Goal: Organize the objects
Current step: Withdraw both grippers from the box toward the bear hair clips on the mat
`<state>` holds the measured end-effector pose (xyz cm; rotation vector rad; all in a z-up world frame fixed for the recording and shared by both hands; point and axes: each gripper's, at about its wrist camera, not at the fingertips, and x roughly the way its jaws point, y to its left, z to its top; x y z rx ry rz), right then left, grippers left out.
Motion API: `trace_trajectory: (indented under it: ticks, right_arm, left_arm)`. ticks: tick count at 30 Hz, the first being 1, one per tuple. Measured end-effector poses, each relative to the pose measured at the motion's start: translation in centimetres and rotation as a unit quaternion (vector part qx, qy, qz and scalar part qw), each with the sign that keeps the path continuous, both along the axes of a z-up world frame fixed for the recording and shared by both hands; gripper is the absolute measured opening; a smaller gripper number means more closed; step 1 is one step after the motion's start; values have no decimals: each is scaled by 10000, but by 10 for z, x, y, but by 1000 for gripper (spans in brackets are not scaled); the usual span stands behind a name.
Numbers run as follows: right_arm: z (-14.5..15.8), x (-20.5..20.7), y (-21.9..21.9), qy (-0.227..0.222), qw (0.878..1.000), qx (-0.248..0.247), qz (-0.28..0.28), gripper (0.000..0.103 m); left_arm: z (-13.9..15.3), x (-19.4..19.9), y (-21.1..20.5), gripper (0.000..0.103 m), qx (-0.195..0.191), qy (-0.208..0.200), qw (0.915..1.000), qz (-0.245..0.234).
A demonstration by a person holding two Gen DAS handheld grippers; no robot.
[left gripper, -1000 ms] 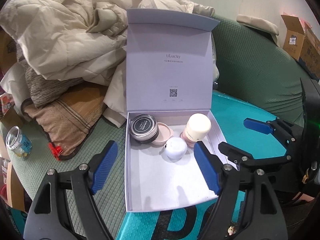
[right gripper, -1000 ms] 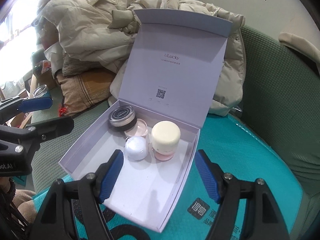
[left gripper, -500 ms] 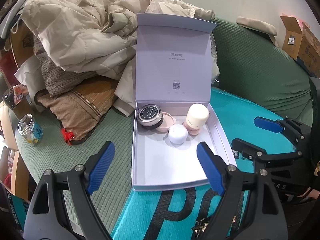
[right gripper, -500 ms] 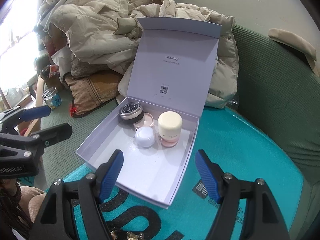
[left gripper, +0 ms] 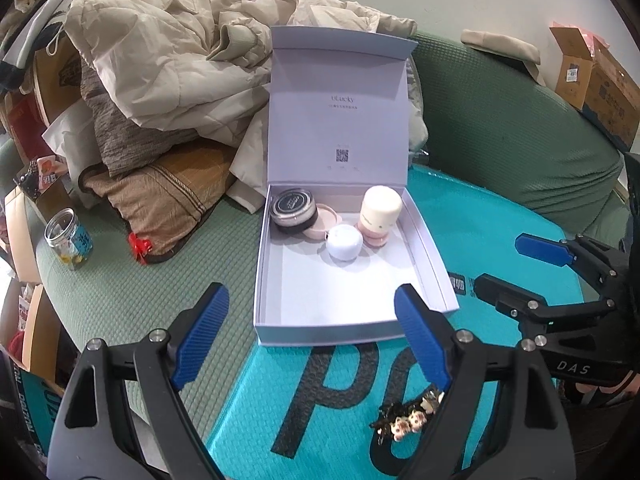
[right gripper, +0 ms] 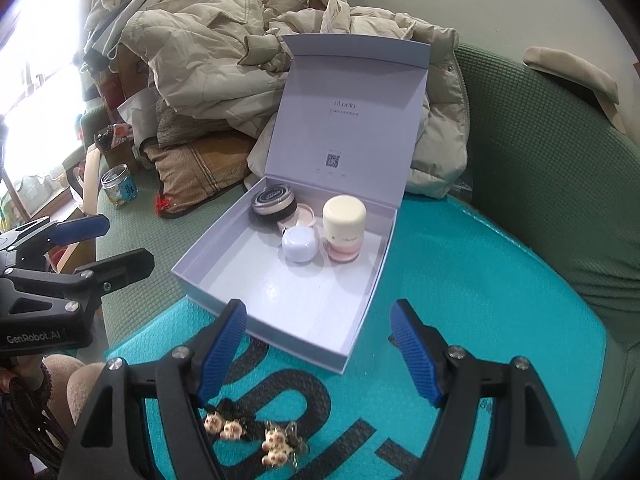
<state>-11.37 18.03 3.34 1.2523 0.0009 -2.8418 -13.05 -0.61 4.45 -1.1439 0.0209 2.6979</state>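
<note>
A white gift box [left gripper: 340, 330] stands with its lid up on a teal mat [left gripper: 480, 220]. At its far end sit a black-lidded jar [left gripper: 294, 210], a pink dish [left gripper: 322, 222], a pale lavender round jar [left gripper: 345, 242] and a cream-capped pink bottle [left gripper: 380, 214]. My left gripper [left gripper: 310, 294] hangs open before the box's near edge, with nothing between its fingers. Open and empty too, my right gripper [right gripper: 319, 308] hovers at the box's near corner [right gripper: 304, 340]. Small bear-charm clips [right gripper: 248, 436] lie on the mat under the grippers. Each gripper shows in the other's view: right [left gripper: 504, 262], left [right gripper: 124, 242].
A heap of beige jackets [left gripper: 168, 60] and a brown cushion [left gripper: 168, 200] lie left of and behind the box on a green sofa cover [left gripper: 500, 120]. A glass jar [left gripper: 68, 240] stands far left. Cardboard boxes [left gripper: 592, 76] sit at the back right.
Both grippers have drawn back from the box, which now looks smaller and farther. The bear-charm clips have come into view at the bottom. The left jaws stand a little wider.
</note>
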Motion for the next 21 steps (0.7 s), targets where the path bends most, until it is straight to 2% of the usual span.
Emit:
trace_trajectory:
  ticks: [21]
  right_arm:
    - [-36,46,-17,-357,9991,-104,209,75]
  left_arm:
    - [-36,57,4,84,-192,-244,9995,-91]
